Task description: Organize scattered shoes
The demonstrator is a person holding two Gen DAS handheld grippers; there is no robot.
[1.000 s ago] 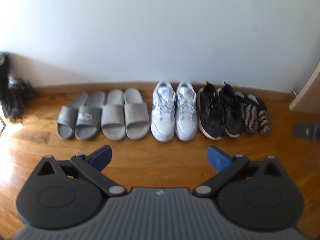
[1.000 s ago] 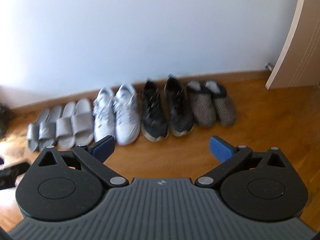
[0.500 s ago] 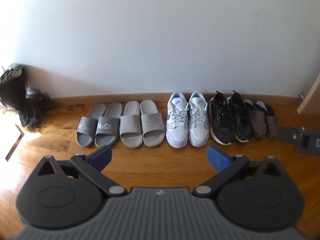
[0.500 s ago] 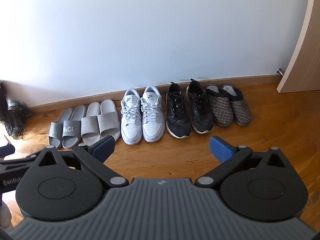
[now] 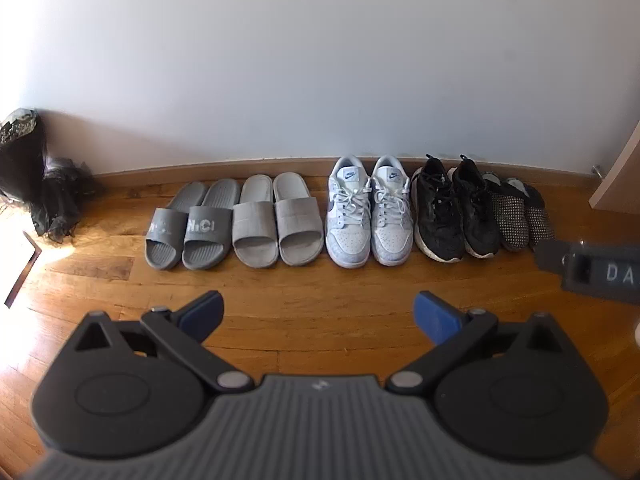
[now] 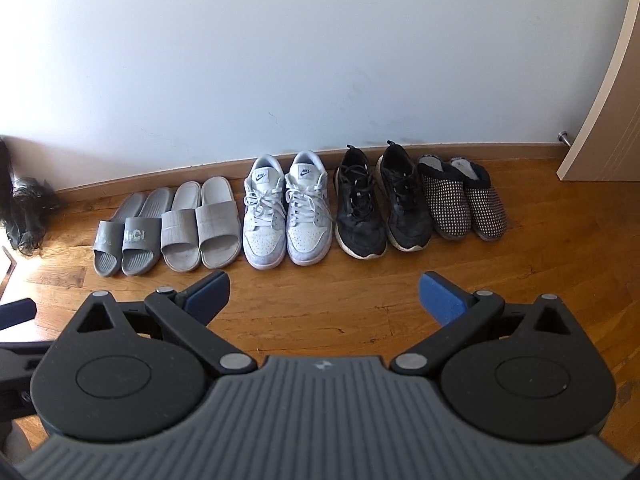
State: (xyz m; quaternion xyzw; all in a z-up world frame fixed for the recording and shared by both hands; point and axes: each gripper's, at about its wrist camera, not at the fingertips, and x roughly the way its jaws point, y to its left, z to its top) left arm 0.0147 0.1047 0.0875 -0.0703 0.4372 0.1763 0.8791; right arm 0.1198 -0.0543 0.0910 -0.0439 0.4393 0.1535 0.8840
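Seemingly the sorting is finished: five pairs stand heel-to-wall along the baseboard (image 6: 200,170), toes outward. White sneakers (image 6: 286,216) sit mid-row; left of them pale slides (image 6: 200,226) and grey logo slides (image 6: 124,236), right of them black trainers (image 6: 382,210) and dotted slippers (image 6: 464,204). Nothing looks left to move beyond a check. Left gripper (image 5: 318,314) and right gripper (image 6: 324,294) hang released, empty, well short of the sneakers.
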